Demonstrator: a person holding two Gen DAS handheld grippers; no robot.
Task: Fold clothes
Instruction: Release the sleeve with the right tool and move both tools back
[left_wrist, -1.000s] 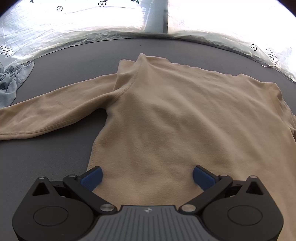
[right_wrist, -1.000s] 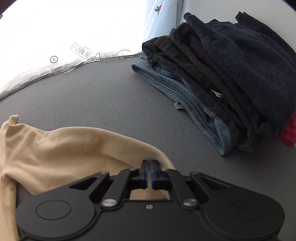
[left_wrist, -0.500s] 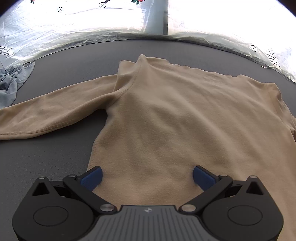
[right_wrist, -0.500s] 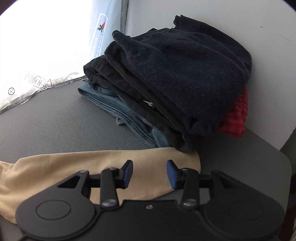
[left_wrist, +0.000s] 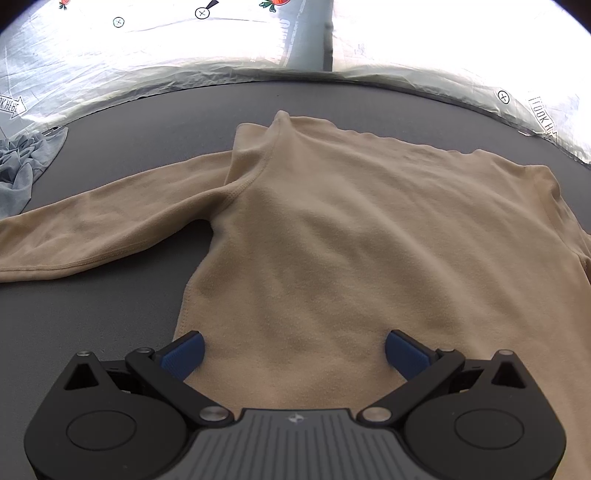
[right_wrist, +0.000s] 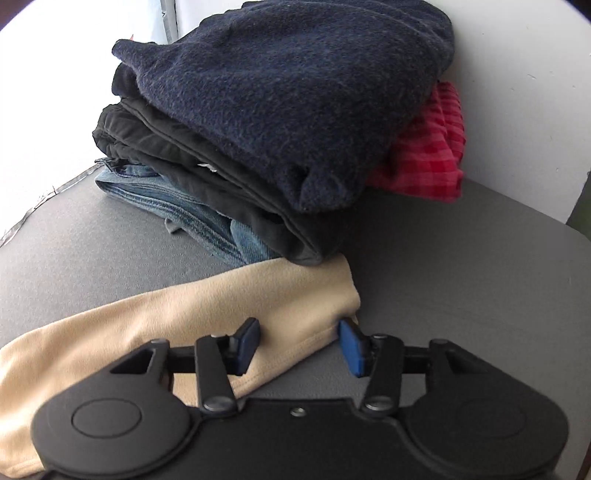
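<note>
A: Beige fleece, that top (left_wrist: 351, 236). It lay flat across the middle of the dark table (left_wrist: 92, 314), body spread out, one sleeve (left_wrist: 110, 229) stretched toward the table's left edge.

B: And the left gripper (left_wrist: 293, 352)?

A: It hovered low over the hem end of the body, blue pads (left_wrist: 184, 352) wide apart, one near the side seam and the other further in. Nothing was pinched. I'd judge it waited there so it could take the hem once the sleeves were dealt with.

B: The right one?

A: The right gripper (right_wrist: 299, 345) was over the other sleeve (right_wrist: 207, 317), close to its cuff. That cuff reached out toward the table's right edge and lay against the foot of the pile (right_wrist: 280, 122) of folded clothes in the far right corner. The jaws were closing, with the cuff end between them, but the pads did not yet press the cloth.

B: Why grab there?

A: Probably because the cuff is the free end: lift it and the whole sleeve can swing back over the body. It also needs pulling clear of the pile first.

B: So how far along was the fold?

A: Barely begun, by my reading. Both sleeves were spread out, with no crease made.
</note>
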